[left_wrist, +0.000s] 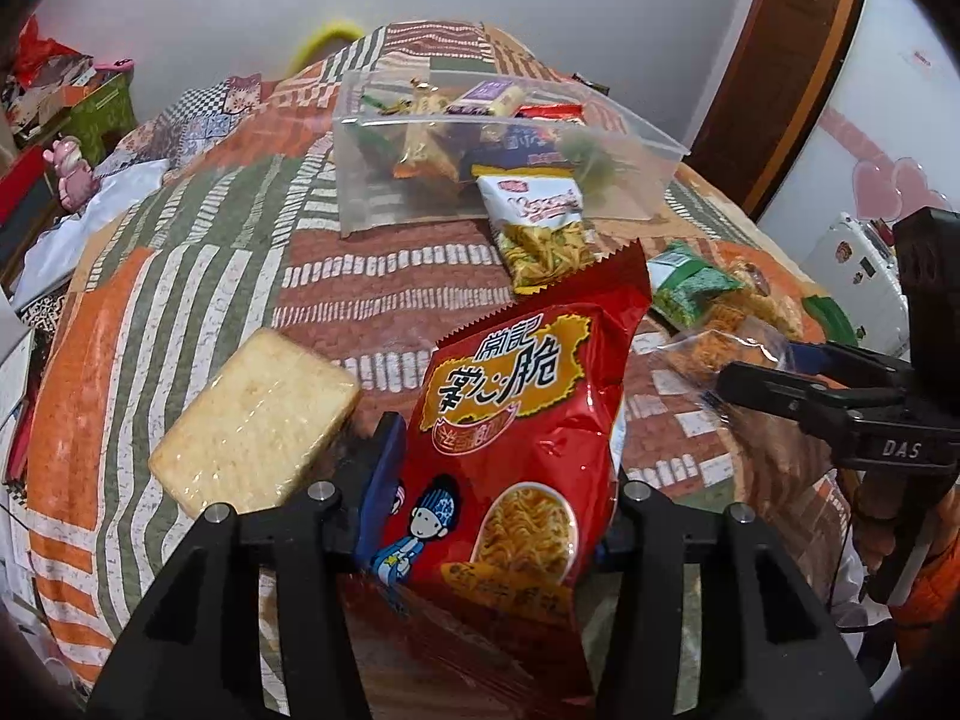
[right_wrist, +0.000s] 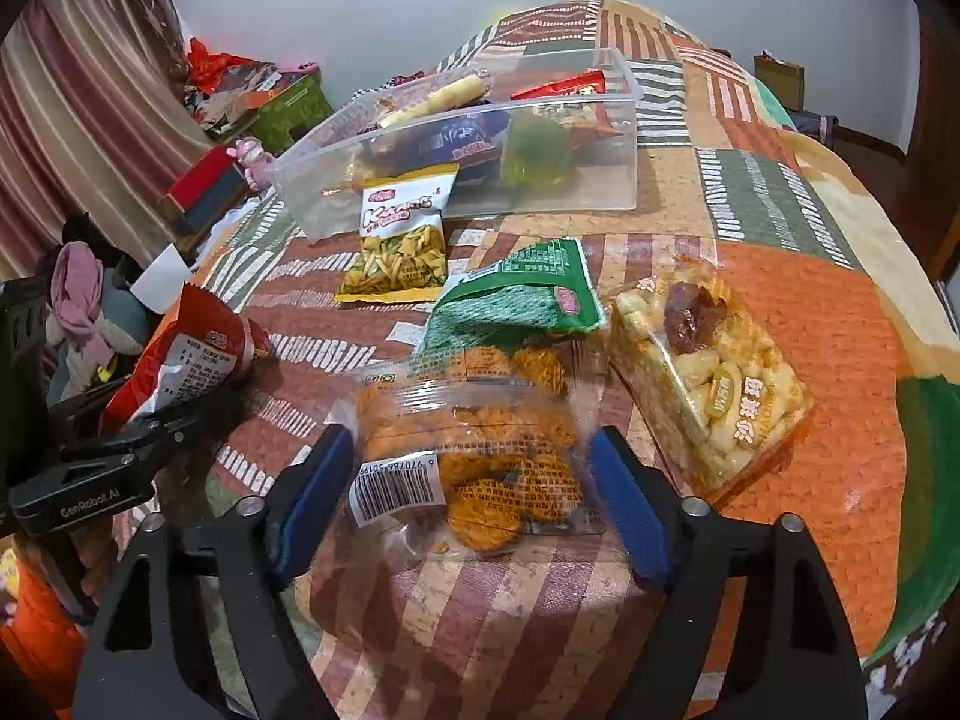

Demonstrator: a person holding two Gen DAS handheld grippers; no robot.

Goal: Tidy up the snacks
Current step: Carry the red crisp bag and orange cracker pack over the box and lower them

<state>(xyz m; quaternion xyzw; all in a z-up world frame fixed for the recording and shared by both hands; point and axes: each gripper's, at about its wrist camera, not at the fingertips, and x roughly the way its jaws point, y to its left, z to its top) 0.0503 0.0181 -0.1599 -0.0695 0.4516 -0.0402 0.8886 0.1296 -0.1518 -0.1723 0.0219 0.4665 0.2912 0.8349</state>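
My left gripper is shut on a red noodle snack bag and holds it above the patchwork bed cover; the bag also shows at the left of the right wrist view. My right gripper is open around a clear bag of orange crispy snacks that lies on the cover; whether the pads touch it I cannot tell. A clear plastic bin with several snacks stands further back, also in the right wrist view.
On the cover lie a wrapped pale cake block, a white-and-yellow chips bag, a green packet and a clear bag of pale puffed snacks. Boxes and toys crowd the left bedside. A door stands at right.
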